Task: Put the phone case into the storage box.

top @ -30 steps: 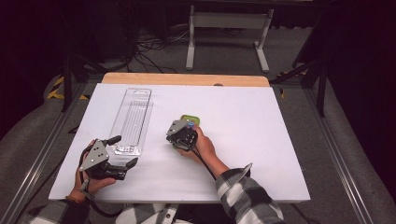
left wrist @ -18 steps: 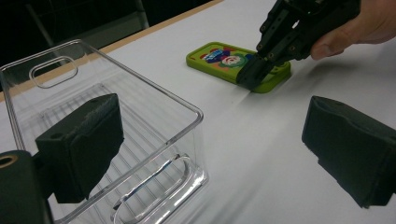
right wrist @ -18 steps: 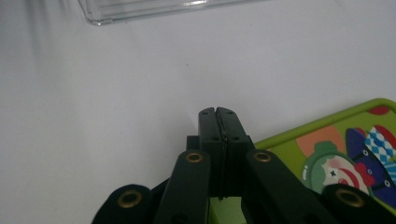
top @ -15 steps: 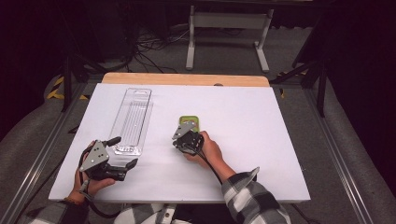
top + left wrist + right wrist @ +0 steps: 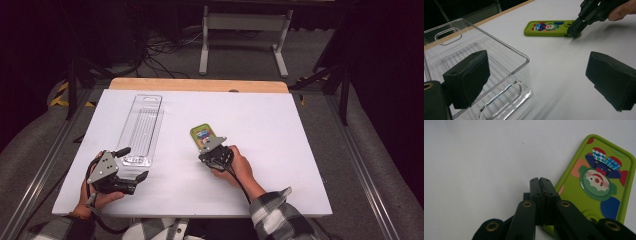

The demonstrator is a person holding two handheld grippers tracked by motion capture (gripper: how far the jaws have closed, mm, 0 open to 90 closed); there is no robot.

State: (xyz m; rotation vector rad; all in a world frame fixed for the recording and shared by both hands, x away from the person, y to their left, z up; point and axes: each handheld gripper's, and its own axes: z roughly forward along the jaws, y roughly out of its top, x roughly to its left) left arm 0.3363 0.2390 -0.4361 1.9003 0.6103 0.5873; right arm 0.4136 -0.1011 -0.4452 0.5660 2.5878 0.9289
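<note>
A lime-green phone case [image 5: 200,133] with a clown picture lies flat near the middle of the white table [image 5: 280,150]. My right gripper [image 5: 206,149] is shut with nothing between its jaws, and its tip rests at the case's near end. In the right gripper view the joined jaws [image 5: 541,183] sit beside the long edge of the case [image 5: 599,182]. My left gripper [image 5: 133,164] stands open at the near end of a long clear plastic tray [image 5: 142,125]. In the left gripper view, one of its pads [image 5: 466,77] is against the tray's corner [image 5: 506,65].
Beyond the table's wooden far edge [image 5: 200,85] are a grey metal stand [image 5: 240,30] and cables on the floor. Metal rails run along both sides of the table. The right half of the white top holds nothing.
My right gripper has drawn back toward the near right, uncovering more of the green case. The left hand has stayed where it was.
</note>
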